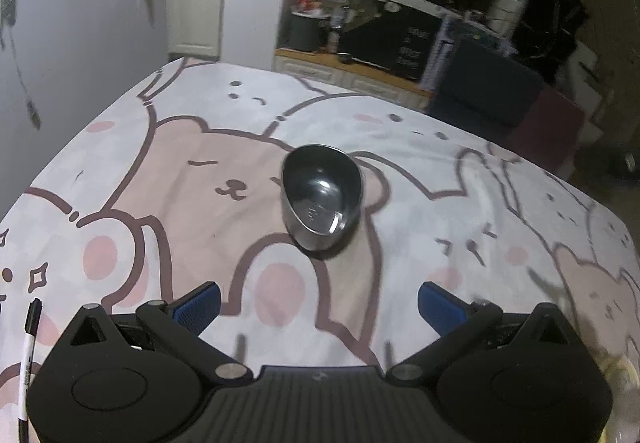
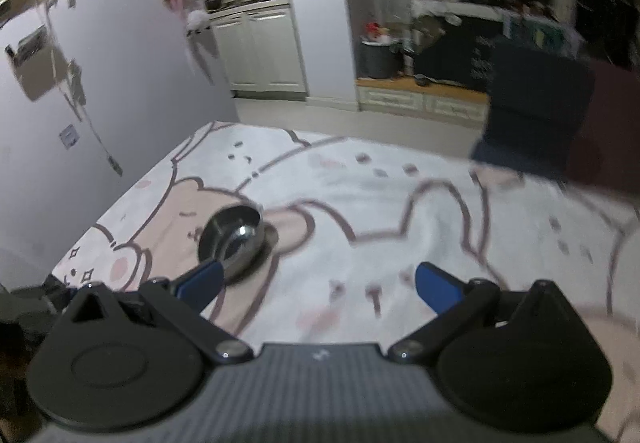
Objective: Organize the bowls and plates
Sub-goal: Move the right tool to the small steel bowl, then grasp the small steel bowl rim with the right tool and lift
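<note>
Black gripper housing fills the bottom of both views, and each claw is spread wide with nothing between its blue pads. From the left wrist view, the left gripper hangs above the tablecloth, a pale sheet printed with cartoon bears and rabbits, and a steel bowl sits upright on the cloth ahead of it, apart from both fingers. A marker pen lies at the left edge. In the blurred right wrist view, the right gripper points at bare cloth, while the bowl sits to the left, just beyond its left fingertip. A dim kitchen with cabinets lies beyond the table.
</note>
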A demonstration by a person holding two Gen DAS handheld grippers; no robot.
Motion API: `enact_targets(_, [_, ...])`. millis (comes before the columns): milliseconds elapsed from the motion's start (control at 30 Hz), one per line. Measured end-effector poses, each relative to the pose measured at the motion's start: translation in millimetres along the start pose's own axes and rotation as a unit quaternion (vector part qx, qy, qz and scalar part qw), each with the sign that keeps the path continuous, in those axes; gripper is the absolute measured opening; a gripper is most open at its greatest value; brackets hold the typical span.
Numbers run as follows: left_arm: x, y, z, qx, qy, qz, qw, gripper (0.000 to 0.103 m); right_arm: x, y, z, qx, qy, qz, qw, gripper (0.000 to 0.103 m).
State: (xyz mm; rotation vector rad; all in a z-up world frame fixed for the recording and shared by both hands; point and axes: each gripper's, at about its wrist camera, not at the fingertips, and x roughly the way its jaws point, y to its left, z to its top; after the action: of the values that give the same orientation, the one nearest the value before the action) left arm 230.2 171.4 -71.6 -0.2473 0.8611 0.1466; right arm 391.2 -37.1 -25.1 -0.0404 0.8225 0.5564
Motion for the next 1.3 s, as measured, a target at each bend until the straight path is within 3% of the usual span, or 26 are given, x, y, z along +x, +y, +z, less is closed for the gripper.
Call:
enact_targets(167, [18,6,12,-0.04,-0.003,0.003,0.9992,0.103,57,19,52,-0.077,0.0,0.03,0.997,0.103])
enact_targets(267, [27,14,17,-0.094,0.013,0.015,0.9954,0.103,92,36,72,-0.135,0.011,0.044,0.99,0.103])
enact_targets(367, [36,30,19,-0.153,0.02,0.007,0.988,0.103,133,55,81,-0.191,0.028,0.04,0.98,0.103])
enact_targets(533, [48,44,22,-0.174,0.017,-0.002,0.9846,0.103,195,78,75,-0.247,0.074,0.042,0.965,0.103])
enact_targets(633, [59,52,22,-0.212,0.036,-0.015,0.9766,0.103,222,90,66,-0.265,0.118,0.047,0.956,0.09])
enact_targets(667, [62,54,23,-0.227,0.044,-0.018,0.9728,0.103,229,94,62,-0.273,0.125,0.046,0.953,0.082])
enact_targets(767, [70,62,21,-0.27,0.059,-0.024,0.9609,0.102,242,104,51,-0.287,0.13,0.041,0.948,0.065])
enact_targets(833, [71,63,22,-0.279,0.057,-0.017,0.9585,0.102,245,104,50,-0.282,0.127,0.036,0.95,0.056])
enact_targets(900, [72,61,23,-0.277,0.049,-0.009,0.9595,0.101,245,102,51,-0.274,0.124,0.028,0.953,0.037])
enact_targets(1000, [76,56,29,-0.256,0.042,0.001,0.9657,0.1,245,97,53,-0.257,0.132,0.022,0.957,0.023])
enact_targets(1100, [85,49,34,-0.217,0.041,0.026,0.9749,0.094,243,89,52,-0.241,0.141,0.009,0.96,0.015])
enact_targets(1300, [93,49,40,-0.204,0.029,0.045,0.9775,0.081,229,75,40,-0.222,0.158,0.004,0.962,0.013])
